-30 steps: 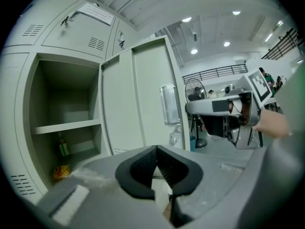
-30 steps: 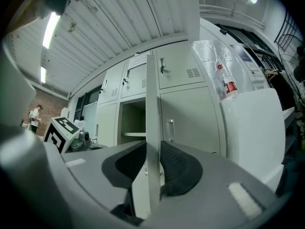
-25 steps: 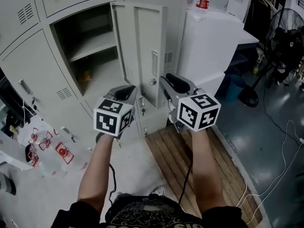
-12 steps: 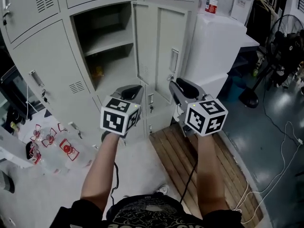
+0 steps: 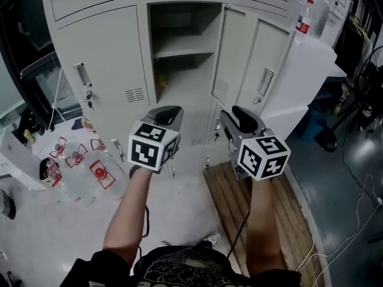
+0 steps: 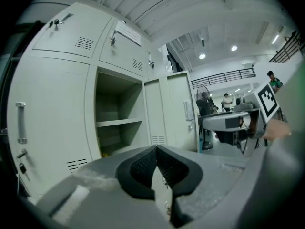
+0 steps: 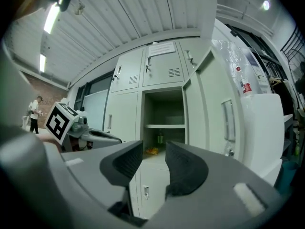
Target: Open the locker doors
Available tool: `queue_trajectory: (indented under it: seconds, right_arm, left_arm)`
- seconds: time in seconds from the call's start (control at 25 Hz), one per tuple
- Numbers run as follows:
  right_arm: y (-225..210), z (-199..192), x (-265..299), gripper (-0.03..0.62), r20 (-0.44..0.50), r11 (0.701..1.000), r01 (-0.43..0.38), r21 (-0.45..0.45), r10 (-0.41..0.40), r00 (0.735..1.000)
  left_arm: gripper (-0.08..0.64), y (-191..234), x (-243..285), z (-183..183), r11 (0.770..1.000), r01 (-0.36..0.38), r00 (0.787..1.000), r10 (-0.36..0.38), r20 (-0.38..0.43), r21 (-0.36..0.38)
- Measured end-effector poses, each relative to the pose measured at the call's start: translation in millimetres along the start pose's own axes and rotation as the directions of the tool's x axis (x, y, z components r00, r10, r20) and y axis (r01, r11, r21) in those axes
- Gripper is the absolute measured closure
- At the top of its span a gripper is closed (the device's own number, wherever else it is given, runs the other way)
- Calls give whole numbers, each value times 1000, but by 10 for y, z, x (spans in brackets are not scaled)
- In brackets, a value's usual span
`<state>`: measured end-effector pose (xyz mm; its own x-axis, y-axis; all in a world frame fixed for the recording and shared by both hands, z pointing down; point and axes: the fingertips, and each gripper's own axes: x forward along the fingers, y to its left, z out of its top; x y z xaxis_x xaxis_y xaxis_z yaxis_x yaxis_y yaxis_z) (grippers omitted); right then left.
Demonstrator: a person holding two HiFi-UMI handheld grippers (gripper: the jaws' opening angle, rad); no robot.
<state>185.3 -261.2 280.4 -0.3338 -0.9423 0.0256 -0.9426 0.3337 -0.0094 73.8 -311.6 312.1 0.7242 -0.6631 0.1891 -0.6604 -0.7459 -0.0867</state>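
Note:
A bank of grey lockers (image 5: 105,64) fills the far side of the head view. One middle compartment (image 5: 179,46) stands open, its door (image 5: 257,70) swung out to the right; a shelf and a small yellow thing (image 5: 160,80) show inside. To its left the neighbouring door is closed, with a handle (image 5: 82,75). My left gripper (image 5: 169,111) hangs short of the lockers, shut with nothing in it (image 6: 156,149). Beside it my right gripper (image 5: 239,113) is open and empty (image 7: 153,147); its jaws have just been opening. Neither touches a door.
A white cabinet (image 5: 311,64) with a bottle (image 5: 304,18) on top stands right of the open door. A wooden pallet (image 5: 239,202) lies on the floor below it. Wrapped bottles (image 5: 78,166) sit at the left, a fan (image 5: 365,82) and cables (image 5: 353,220) at the right.
Both grippers have swung left along the locker front. The open compartment, earlier up and to the left, now stands straight ahead of them, and the closed door on its left has come into view.

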Motion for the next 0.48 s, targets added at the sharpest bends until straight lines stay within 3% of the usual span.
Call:
queue_trajectory:
  seconds: [0.48]
  right_arm:
    - [1172, -36, 697, 428, 14, 993, -119, 6, 119, 993]
  left_arm:
    - [558, 1087, -1106, -322, 982, -187, 982, 187, -2, -22]
